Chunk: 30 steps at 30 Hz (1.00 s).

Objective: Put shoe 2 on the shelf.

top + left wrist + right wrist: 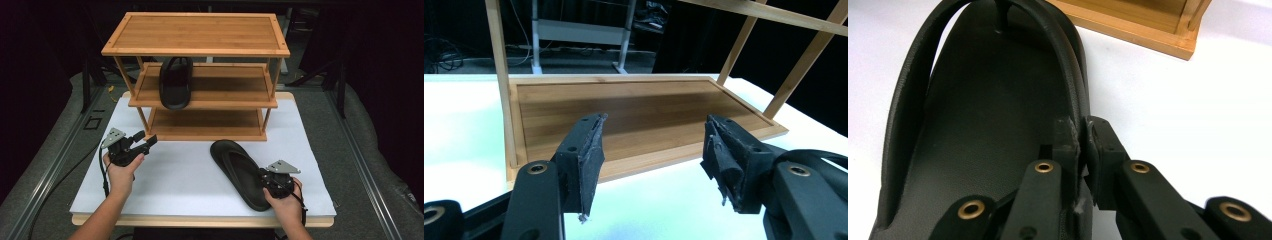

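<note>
A black flip-flop (240,171) lies on the white table in front of the bamboo rack (200,75). My right gripper (265,176) is shut on the right edge of this flip-flop (983,125) near its heel, one jaw inside and one outside the rim (1083,140). A second black flip-flop (175,82) rests on the rack's middle shelf, toe hanging over the front edge. My left gripper (145,141) is held at the rack's lower left corner, open, with nothing between its fingers (651,155), facing the bottom shelf (634,112).
The white board (175,175) covers the tabletop, and its front edge lies close behind both hands. The rack's top shelf (197,32) and bottom shelf (205,125) are bare. A rack post (501,75) stands just left of the left gripper's line.
</note>
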Each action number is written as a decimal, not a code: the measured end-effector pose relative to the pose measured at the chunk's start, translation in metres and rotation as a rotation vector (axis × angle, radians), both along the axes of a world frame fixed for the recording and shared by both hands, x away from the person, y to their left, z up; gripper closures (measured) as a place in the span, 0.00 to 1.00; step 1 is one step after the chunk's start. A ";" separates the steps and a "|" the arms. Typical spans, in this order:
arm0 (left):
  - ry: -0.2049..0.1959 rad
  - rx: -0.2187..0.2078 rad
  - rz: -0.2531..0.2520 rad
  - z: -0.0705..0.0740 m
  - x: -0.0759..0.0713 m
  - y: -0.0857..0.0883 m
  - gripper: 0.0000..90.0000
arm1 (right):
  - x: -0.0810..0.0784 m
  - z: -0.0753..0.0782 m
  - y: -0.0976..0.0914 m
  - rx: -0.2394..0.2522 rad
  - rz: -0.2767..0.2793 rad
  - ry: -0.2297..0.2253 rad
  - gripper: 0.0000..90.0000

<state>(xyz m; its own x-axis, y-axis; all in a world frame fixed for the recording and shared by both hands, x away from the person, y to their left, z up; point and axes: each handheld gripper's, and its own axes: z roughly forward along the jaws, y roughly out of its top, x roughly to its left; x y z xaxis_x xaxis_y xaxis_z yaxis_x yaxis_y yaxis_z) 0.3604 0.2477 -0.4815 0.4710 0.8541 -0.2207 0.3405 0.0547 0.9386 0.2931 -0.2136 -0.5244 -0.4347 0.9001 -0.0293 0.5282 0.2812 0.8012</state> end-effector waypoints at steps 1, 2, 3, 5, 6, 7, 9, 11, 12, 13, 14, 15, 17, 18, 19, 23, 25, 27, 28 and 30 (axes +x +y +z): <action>-0.001 -0.002 0.001 0.000 0.000 0.000 0.46 | -0.001 0.001 0.000 -0.007 -0.001 -0.002 0.93; -0.001 -0.003 0.003 0.000 0.000 0.000 0.46 | -0.001 0.001 0.000 -0.002 -0.004 -0.008 0.93; -0.002 -0.005 0.003 0.000 0.000 0.001 0.46 | -0.001 0.001 0.000 -0.002 -0.003 -0.009 0.93; -0.002 -0.005 0.003 0.000 0.000 0.001 0.46 | -0.001 0.001 0.000 0.002 -0.003 -0.014 0.94; -0.002 -0.005 0.003 0.000 0.000 0.001 0.46 | -0.002 0.002 0.000 0.001 0.000 -0.018 0.94; -0.003 -0.005 0.003 0.000 0.000 0.001 0.46 | -0.003 0.003 0.000 0.003 0.000 -0.005 0.94; -0.003 -0.005 0.003 0.000 0.000 0.001 0.46 | -0.003 0.003 0.000 0.016 0.008 -0.017 0.94; -0.002 -0.004 0.003 0.000 0.000 0.001 0.46 | -0.004 0.004 0.001 0.017 0.007 -0.019 0.94; -0.002 -0.004 0.004 0.000 0.000 0.001 0.46 | -0.004 0.004 0.001 0.019 0.010 -0.020 0.94; -0.001 -0.005 0.004 0.000 0.000 0.001 0.46 | -0.005 0.005 0.001 0.023 0.013 -0.022 0.94; -0.001 -0.006 0.004 0.000 0.001 0.001 0.46 | -0.005 0.006 0.001 0.024 0.014 -0.019 0.94; -0.002 -0.008 0.006 0.000 0.001 0.002 0.46 | -0.006 0.006 0.001 0.033 0.015 -0.029 0.94; -0.002 -0.009 0.008 0.000 0.001 0.002 0.46 | -0.007 0.008 0.000 0.035 0.015 -0.028 0.94; -0.001 -0.007 0.008 0.000 0.000 0.002 0.46 | -0.007 0.008 0.000 0.048 0.010 -0.039 0.94; -0.002 -0.008 0.009 0.000 0.000 0.003 0.46 | -0.007 0.009 -0.001 0.050 0.011 -0.045 0.94; -0.006 -0.014 0.013 0.001 0.000 0.003 0.46 | -0.009 0.013 -0.004 0.085 0.010 -0.060 0.94; -0.007 -0.016 0.015 0.001 0.000 0.004 0.46 | -0.010 0.015 -0.005 0.109 -0.003 -0.071 0.94; -0.007 -0.016 0.017 0.001 0.000 0.004 0.46 | -0.011 0.018 -0.007 0.121 -0.003 -0.083 0.94; -0.007 -0.015 0.019 0.001 0.000 0.005 0.46 | -0.012 0.020 -0.008 0.127 -0.005 -0.084 0.94; -0.006 -0.016 0.019 0.001 0.000 0.005 0.46 | -0.013 0.023 -0.010 0.148 -0.005 -0.100 0.94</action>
<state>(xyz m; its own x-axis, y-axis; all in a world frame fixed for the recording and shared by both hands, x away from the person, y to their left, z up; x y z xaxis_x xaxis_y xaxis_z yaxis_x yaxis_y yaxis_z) 0.3606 0.2529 -0.4802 0.4559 0.8593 -0.2317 0.3339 0.0762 0.9395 0.2800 -0.2233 -0.5017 -0.4316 0.9000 0.0612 0.4451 0.1534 0.8822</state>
